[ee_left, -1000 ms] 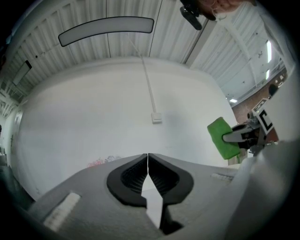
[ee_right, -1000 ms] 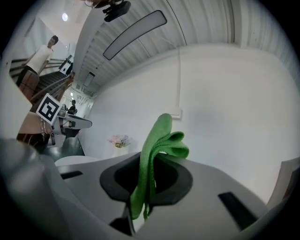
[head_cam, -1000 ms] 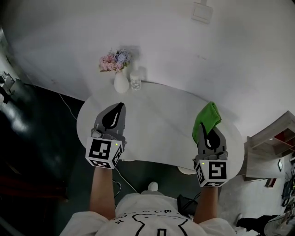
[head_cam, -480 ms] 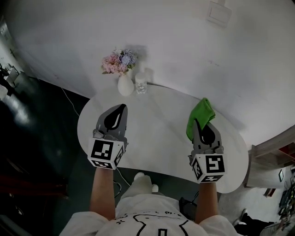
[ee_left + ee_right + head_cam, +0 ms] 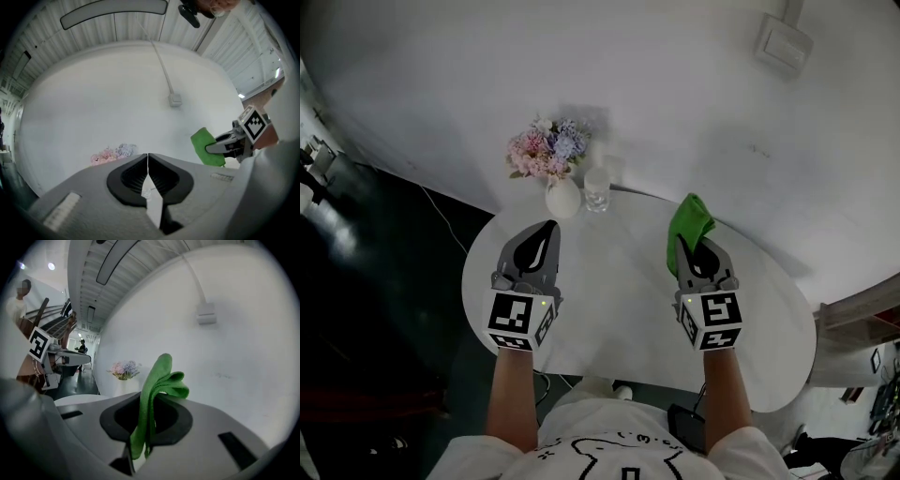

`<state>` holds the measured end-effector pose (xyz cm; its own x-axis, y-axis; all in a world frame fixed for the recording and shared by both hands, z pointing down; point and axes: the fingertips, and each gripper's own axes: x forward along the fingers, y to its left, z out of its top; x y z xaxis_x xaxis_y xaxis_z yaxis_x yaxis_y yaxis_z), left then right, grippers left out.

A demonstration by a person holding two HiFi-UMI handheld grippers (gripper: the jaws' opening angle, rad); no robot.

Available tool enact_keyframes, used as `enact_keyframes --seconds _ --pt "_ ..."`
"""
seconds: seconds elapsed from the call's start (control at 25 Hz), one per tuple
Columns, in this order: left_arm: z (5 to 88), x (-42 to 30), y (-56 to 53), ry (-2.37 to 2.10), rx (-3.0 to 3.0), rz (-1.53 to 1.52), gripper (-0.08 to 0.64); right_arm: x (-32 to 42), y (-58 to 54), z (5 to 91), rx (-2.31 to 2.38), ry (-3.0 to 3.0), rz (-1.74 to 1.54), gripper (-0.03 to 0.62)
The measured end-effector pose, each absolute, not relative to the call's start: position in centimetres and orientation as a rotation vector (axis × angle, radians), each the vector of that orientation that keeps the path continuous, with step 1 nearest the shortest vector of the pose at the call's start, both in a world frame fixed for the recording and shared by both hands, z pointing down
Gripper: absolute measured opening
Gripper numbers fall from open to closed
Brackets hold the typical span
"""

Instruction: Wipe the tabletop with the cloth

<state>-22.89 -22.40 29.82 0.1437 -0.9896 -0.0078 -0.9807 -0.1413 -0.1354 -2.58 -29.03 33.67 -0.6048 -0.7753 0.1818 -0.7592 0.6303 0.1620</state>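
Above the white oval tabletop (image 5: pixel 619 291), the right gripper (image 5: pixel 692 251) pinches a folded green cloth (image 5: pixel 687 223), apparently clear of the surface, free end poking up. Left gripper (image 5: pixel 546 232) is pressed together, empty. Cloth looks soft, light, floppy, so a mid-fold grip prob. suits it.
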Motion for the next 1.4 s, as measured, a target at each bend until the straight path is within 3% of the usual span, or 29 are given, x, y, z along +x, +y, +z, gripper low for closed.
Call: enact_keyframes --seconds 0.44,1.4 --pt "33.1 -25.8 -26.7 1.991 -2.369 -0.164 0.018 -10.1 -36.1 40.2 1.085 -2.554 0.035 0.045" --pt "37.0 -26.0 -30.5 1.905 -2.509 -0.241 0.018 -17.8 -44.9 53.7 0.888 -2.332 0.323 0.046"
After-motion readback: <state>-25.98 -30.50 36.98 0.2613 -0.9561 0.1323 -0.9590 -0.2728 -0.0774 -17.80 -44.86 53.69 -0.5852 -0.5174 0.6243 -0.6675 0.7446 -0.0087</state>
